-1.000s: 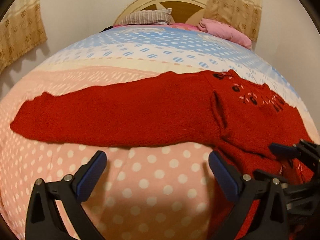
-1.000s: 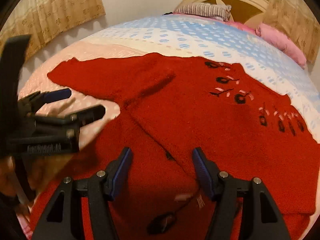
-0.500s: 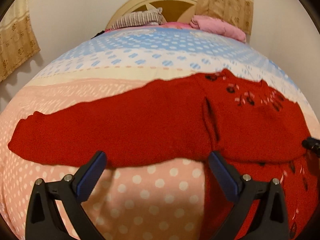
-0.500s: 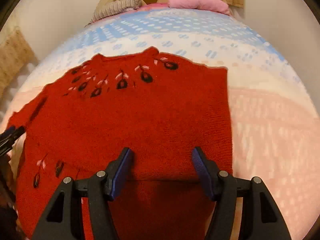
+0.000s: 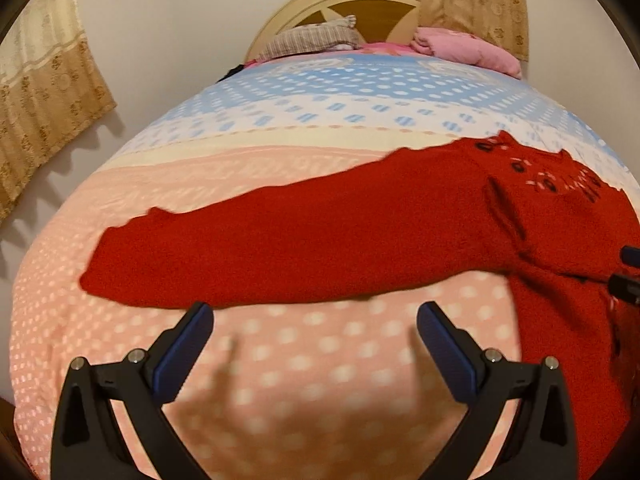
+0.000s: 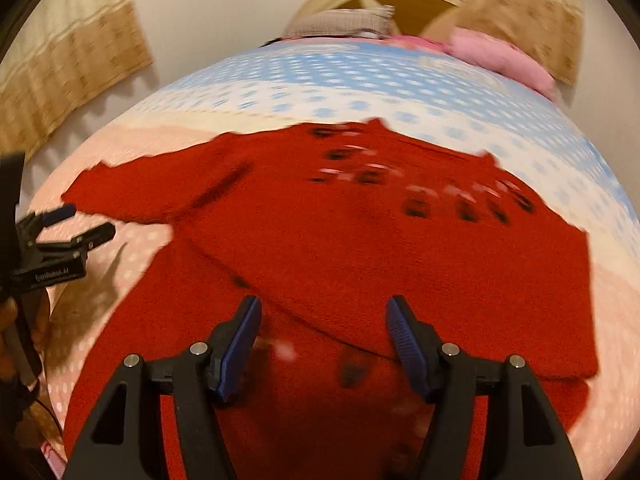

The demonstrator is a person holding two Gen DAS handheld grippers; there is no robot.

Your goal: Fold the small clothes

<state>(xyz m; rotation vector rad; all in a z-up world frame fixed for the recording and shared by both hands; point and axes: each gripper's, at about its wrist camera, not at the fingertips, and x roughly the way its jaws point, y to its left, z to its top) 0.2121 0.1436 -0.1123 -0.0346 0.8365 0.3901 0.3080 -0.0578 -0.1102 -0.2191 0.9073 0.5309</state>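
White lettering on the left gripper (image 6: 86,224) body is showing in the right wrist view, too blurred to read surely. That gripper (image 5: 314,338) is tilting down over the bed (image 5: 320,360), its jaws spread with nothing between them. The right gripper (image 6: 322,334) is angling down above the sweater (image 6: 360,248), jaws parted and pinching nothing. The sweater is lying flat on the bed, one sleeve (image 5: 280,248) stretching left.

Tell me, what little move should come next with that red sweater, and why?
Probably the left gripper should dip to the long sleeve and pinch its near edge. The sleeve lies stretched out flat on the bedspread, unfolded, just ahead of its open, empty jaws, while the sweater body looks partly folded.
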